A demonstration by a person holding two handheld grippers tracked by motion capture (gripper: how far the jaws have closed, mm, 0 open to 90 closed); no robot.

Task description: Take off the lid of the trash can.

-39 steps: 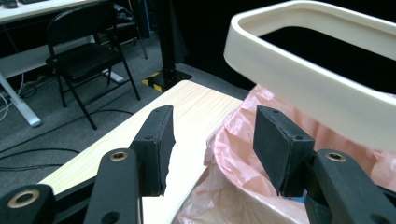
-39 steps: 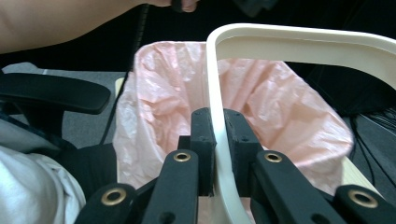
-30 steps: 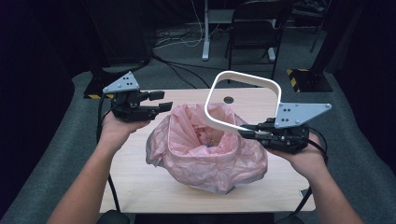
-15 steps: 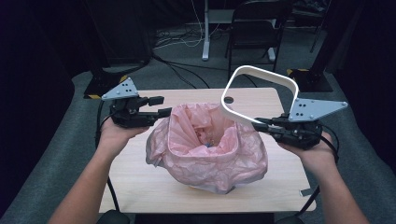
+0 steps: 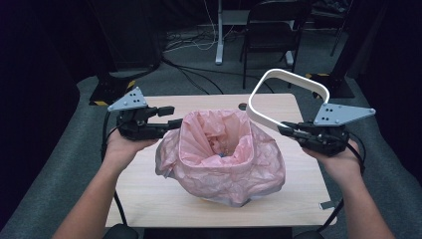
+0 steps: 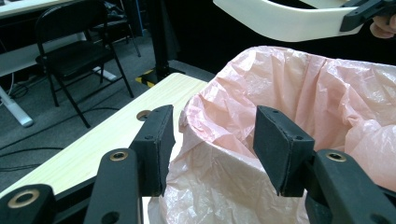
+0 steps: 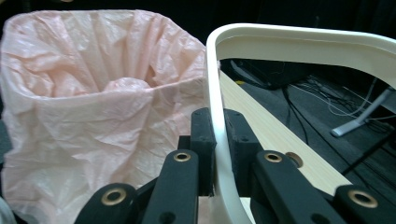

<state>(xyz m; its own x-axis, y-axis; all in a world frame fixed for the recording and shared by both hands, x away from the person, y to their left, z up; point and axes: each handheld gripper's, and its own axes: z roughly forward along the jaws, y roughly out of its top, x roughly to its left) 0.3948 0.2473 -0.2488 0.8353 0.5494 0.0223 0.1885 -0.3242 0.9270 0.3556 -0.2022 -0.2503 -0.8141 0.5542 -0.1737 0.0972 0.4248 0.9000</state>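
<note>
The white ring (image 5: 288, 99) is pinched at its near edge between my right gripper's (image 5: 287, 130) fingers (image 7: 203, 140), tilted up in the air over the far right of the pink bag (image 5: 224, 154). That bag lines a bin at the middle of the counter (image 5: 149, 199), its mouth open; something small lies inside, though I can't make out what. My left gripper (image 5: 171, 117) sits at the bag's left rim, fingers (image 6: 156, 144) spread, with the rim between them but seemingly not pressed. A black chair (image 5: 271, 30) stands on the floor beyond.
</note>
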